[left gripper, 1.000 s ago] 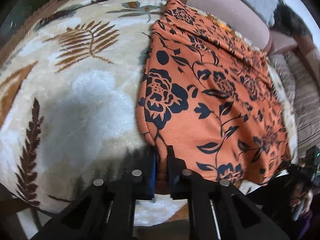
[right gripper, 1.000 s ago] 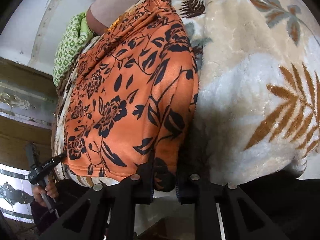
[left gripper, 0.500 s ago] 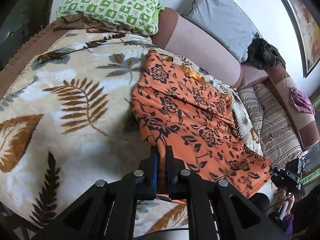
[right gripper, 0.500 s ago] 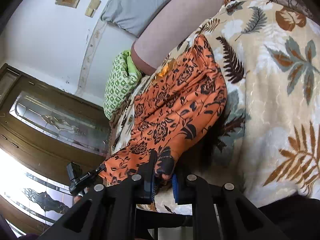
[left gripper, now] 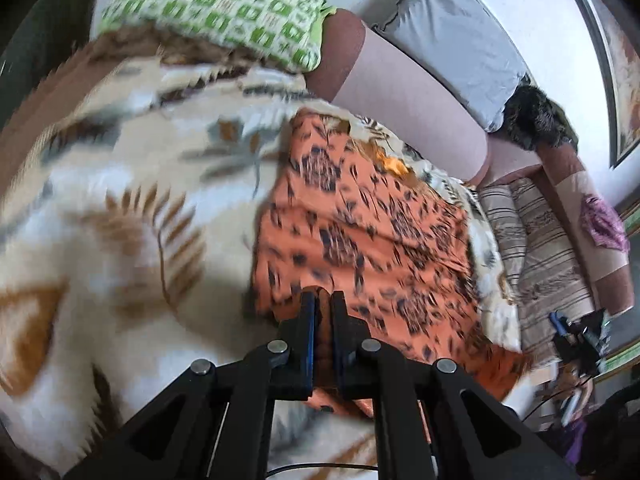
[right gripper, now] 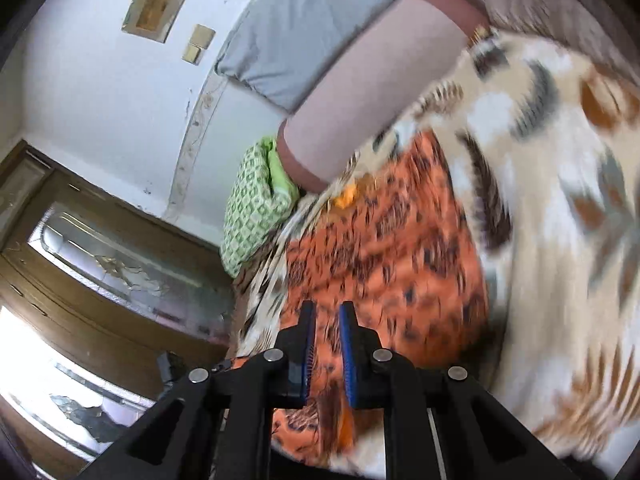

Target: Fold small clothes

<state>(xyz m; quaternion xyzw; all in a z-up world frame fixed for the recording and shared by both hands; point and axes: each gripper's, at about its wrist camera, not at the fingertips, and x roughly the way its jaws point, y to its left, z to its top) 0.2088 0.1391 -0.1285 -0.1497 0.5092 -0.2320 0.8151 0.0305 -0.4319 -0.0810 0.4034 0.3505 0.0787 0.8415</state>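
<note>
An orange garment with black flowers [left gripper: 360, 240] lies on a cream leaf-print blanket [left gripper: 120, 208] on a sofa. My left gripper [left gripper: 323, 300] is shut on the garment's near edge and holds it lifted over the cloth. In the right wrist view the same garment [right gripper: 400, 264] lies ahead on the blanket [right gripper: 560, 220]. My right gripper [right gripper: 327, 314] is shut on the garment's other near corner, with a fold of cloth between the blue pads. Both views are motion-blurred.
A green checked pillow [left gripper: 224, 8] and a grey cushion [left gripper: 452, 36] rest at the sofa back. A striped cushion [left gripper: 540, 248] lies to the right. A wooden door with glass [right gripper: 92, 264] stands left in the right wrist view.
Both grippers have lifted the garment's near edge and carried it forward over the rest of the cloth. The views have tilted up toward the sofa back.
</note>
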